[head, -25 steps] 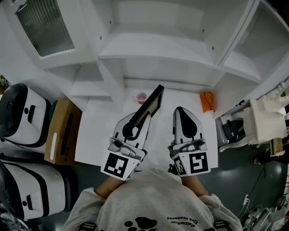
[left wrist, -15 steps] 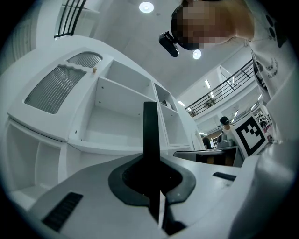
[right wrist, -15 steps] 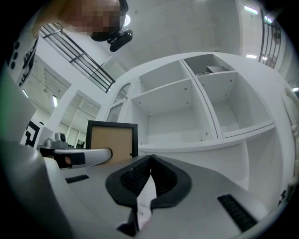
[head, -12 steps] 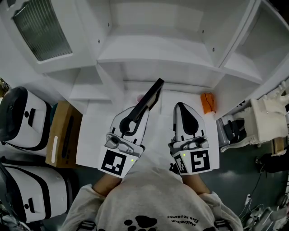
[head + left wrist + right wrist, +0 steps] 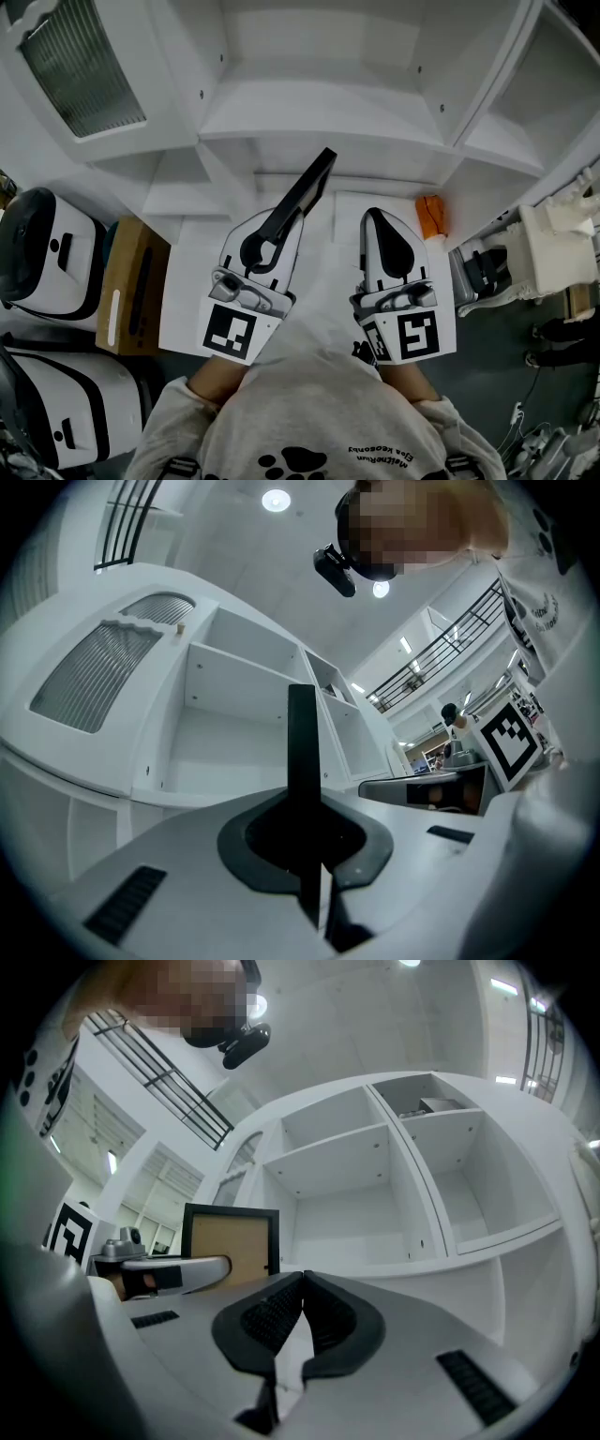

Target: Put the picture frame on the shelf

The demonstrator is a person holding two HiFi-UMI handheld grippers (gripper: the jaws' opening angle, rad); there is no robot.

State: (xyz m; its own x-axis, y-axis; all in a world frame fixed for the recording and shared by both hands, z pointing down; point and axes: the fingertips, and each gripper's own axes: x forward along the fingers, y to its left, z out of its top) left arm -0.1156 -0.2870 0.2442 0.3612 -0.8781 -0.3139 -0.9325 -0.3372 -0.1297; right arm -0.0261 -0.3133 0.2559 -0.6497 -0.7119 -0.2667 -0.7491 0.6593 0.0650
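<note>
White shelf unit point(image 5: 319, 103) in front | left gripper point(image 5: 277, 225) clamped on picture frame point(image 5: 307, 187), frame edge-on between its jaws | right gripper point(image 5: 377, 223) jaws together, pads touching each other

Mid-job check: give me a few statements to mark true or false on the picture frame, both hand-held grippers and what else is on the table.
1. The left hand-held gripper is shut on the picture frame. True.
2. The right hand-held gripper also grips the frame. False: its jaws are together with nothing between them, and it is apart from the frame.
3. The frame already stands on the shelf unit. False: the left hand-held gripper holds it in the air, above the white table, in front of the shelves.
4. An orange object lies near the table's far right corner. True.
</note>
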